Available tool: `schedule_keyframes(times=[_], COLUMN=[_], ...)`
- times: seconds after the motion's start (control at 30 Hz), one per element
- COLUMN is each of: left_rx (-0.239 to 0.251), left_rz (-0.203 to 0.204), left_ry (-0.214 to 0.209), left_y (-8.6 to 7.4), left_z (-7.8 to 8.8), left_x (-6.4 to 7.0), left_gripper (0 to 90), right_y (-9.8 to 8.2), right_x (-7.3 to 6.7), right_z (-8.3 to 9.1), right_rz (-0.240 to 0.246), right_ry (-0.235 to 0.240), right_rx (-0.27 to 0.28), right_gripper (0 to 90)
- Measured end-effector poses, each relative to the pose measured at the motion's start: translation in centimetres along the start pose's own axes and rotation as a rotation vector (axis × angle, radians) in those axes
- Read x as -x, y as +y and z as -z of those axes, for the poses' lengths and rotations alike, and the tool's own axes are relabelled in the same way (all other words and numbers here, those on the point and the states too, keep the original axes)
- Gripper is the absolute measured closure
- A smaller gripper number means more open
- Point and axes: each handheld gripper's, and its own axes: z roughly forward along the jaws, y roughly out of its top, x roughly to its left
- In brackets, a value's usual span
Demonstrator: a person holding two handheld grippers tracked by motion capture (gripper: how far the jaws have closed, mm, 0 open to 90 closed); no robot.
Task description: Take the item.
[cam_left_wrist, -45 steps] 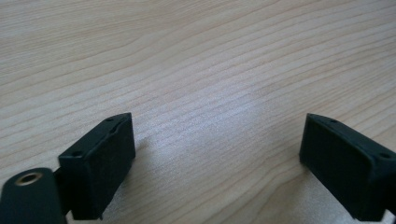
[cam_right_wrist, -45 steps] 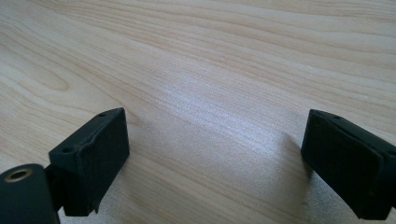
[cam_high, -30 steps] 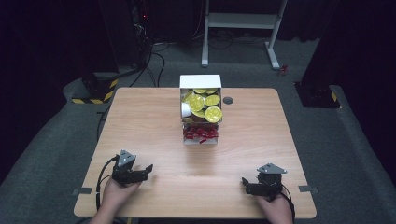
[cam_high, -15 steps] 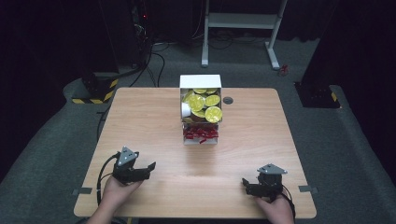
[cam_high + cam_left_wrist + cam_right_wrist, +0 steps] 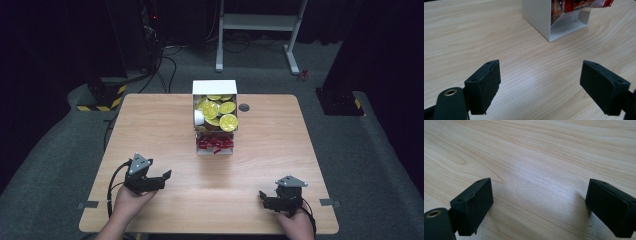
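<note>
A white open-fronted box (image 5: 215, 88) stands at the middle back of the wooden table (image 5: 150, 125). Its upper part holds several yellow-lidded cups (image 5: 220, 114), and red packets (image 5: 215, 143) lie in its lower tray. My left gripper (image 5: 162, 179) is near the front left, open, with its jaws turned toward the table's middle. In the left gripper view the left gripper (image 5: 540, 85) is empty, and the box (image 5: 536, 17) with red packets (image 5: 579, 3) stands ahead. My right gripper (image 5: 264, 199) is open at the front right. In the right gripper view the right gripper (image 5: 539, 207) holds nothing above bare wood.
A small black round grommet (image 5: 244, 107) sits in the tabletop just right of the box. Beyond the table stand a white metal frame (image 5: 255, 22) and a yellow-and-black striped base (image 5: 102, 97) on the grey floor. Bare wood lies between both grippers and the box.
My left gripper has drifted slightly forward and to the right. The right gripper and the box have stayed put.
</note>
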Motion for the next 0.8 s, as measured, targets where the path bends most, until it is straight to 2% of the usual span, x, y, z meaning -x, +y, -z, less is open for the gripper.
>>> schedule_keyframes(times=[0.27,0.37,0.53,0.6,0.73,0.8], left_rx=[0.051,0.057,0.057,0.076,0.075,0.08], left_rz=[0.027,0.02,0.052,0.045,0.047,0.031], left_ry=[0.0,0.009,0.004,0.01,0.013,0.012], left_y=[1.6,2.1,3.0,3.7,4.5,4.8], left_z=[0.6,0.7,0.5,0.4,-0.2,-0.1], left_x=[0.2,0.5,0.8,1.0,1.5,2.1], left_gripper=[20.6,20.8,19.9,21.8,20.2,19.9], right_y=[0.0,0.0,0.0,0.0,0.0,0.0], right_x=[0.0,0.0,0.0,0.0,0.0,0.0], right_z=[0.0,0.0,0.0,0.0,0.0,0.0], right_rz=[0.001,0.001,0.006,0.006,0.006,0.006], right_ry=[0.002,0.002,0.005,0.005,0.005,0.005], right_rx=[0.0,0.0,0.002,0.002,0.002,0.002], right_gripper=[7.5,7.6,7.6,7.6,7.6,7.6])
